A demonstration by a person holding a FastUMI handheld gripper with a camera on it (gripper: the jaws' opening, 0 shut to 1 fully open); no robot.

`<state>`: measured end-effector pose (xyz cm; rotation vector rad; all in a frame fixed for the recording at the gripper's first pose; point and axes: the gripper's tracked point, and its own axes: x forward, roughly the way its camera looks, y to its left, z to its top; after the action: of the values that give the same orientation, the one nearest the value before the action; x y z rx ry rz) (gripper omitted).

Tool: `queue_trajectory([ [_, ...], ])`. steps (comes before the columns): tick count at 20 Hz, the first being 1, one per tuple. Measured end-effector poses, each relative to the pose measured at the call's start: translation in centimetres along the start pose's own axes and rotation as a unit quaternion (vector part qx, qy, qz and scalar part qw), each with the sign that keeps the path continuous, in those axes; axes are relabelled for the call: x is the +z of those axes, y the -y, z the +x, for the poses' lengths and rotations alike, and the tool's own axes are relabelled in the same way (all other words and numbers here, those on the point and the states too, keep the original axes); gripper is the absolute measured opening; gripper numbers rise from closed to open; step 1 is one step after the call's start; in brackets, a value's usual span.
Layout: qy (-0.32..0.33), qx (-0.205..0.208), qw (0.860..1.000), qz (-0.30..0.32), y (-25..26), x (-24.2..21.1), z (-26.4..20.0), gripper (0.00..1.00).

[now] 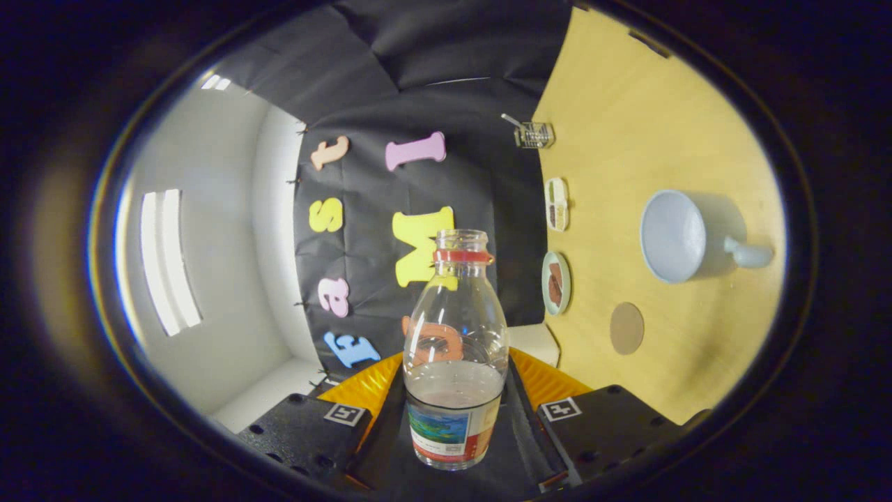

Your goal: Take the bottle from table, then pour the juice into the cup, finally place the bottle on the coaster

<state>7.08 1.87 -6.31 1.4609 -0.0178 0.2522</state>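
A clear glass bottle point(456, 348) with a red ring at its neck, an open mouth and a coloured label near its base sits between my fingers. My gripper point(453, 425) is shut on its lower part. Pale contents fill the part just above the label. The view is rolled, so the wooden table point(627, 104) stands on its side to the right of the bottle. The bottle is held off the table, in front of the booth wall. A pale blue cup point(672, 237) with a handle stands on the table, beyond the right finger. The round brown coaster point(626, 328) lies beside the cup, nearer to me.
Along the table's far edge by the wall are a round dish point(557, 282) with brown contents, a small white divided dish point(557, 203), and a clear glass container point(534, 134). White booth walls with light strips point(171, 261) are left of the bottle.
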Motion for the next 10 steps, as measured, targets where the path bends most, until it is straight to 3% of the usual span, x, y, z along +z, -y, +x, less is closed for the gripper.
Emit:
queue_trajectory([
  [6,0.009,0.027,0.990,-0.137,-1.7,1.2,-0.2,0.77],
  [10,0.018,0.044,0.974,-0.224,-2.9,1.2,0.4,0.77],
])
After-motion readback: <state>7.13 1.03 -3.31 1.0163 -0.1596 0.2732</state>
